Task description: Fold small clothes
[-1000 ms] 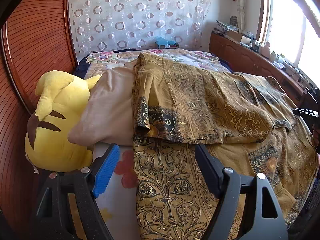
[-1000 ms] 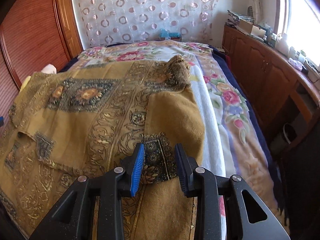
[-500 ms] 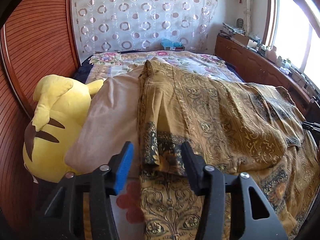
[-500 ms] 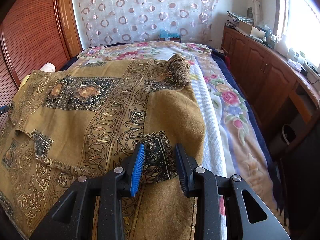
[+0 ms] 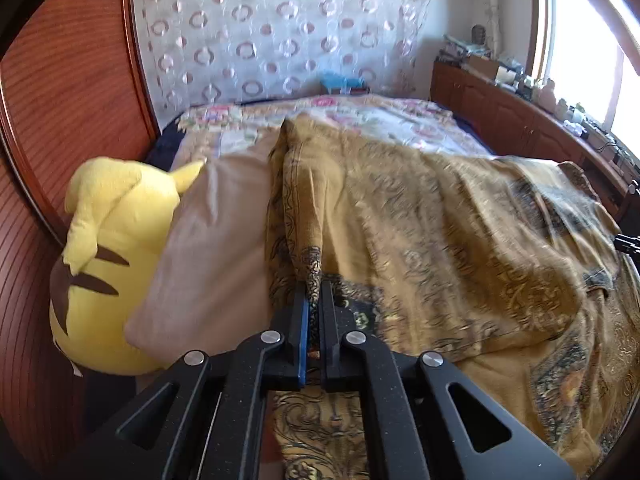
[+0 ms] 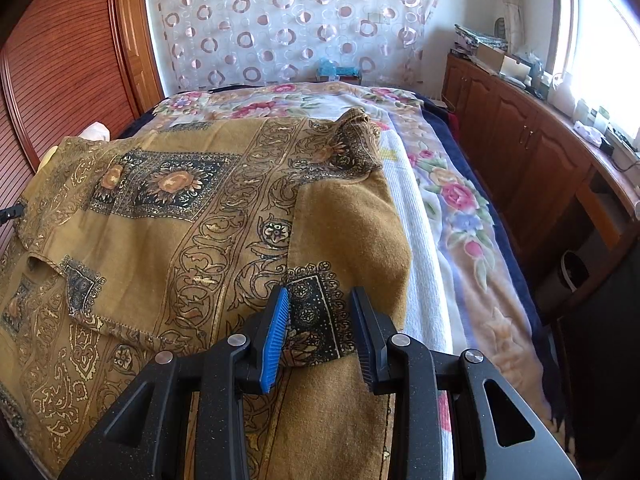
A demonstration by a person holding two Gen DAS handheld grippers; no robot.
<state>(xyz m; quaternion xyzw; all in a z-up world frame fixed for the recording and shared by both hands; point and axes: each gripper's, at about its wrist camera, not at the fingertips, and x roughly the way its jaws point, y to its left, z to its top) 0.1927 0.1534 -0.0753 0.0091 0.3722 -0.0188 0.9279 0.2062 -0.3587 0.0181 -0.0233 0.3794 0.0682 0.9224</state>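
A mustard-gold patterned garment (image 5: pixel 440 240) lies spread and partly folded on the bed; it also shows in the right wrist view (image 6: pixel 180 216). My left gripper (image 5: pixel 314 292) is shut on a dark-bordered corner of the garment's folded upper layer, which rises in a ridge from the jaws. My right gripper (image 6: pixel 320 312) is open, with its jaws on either side of a dark-patterned corner (image 6: pixel 316 316) of the garment near the bed's right side, not pinching it.
A yellow plush toy (image 5: pixel 108 264) and a beige pillow (image 5: pixel 216 248) lie left of the garment. A floral bedspread (image 6: pixel 452 200) covers the bed. A wooden cabinet (image 6: pixel 540 152) runs along the right wall, and a wood-panelled wall (image 5: pixel 68 100) is on the left.
My left gripper has moved forward onto the folded corner and shut on it, lifting the fabric into a ridge. The right gripper has stayed open over its corner.
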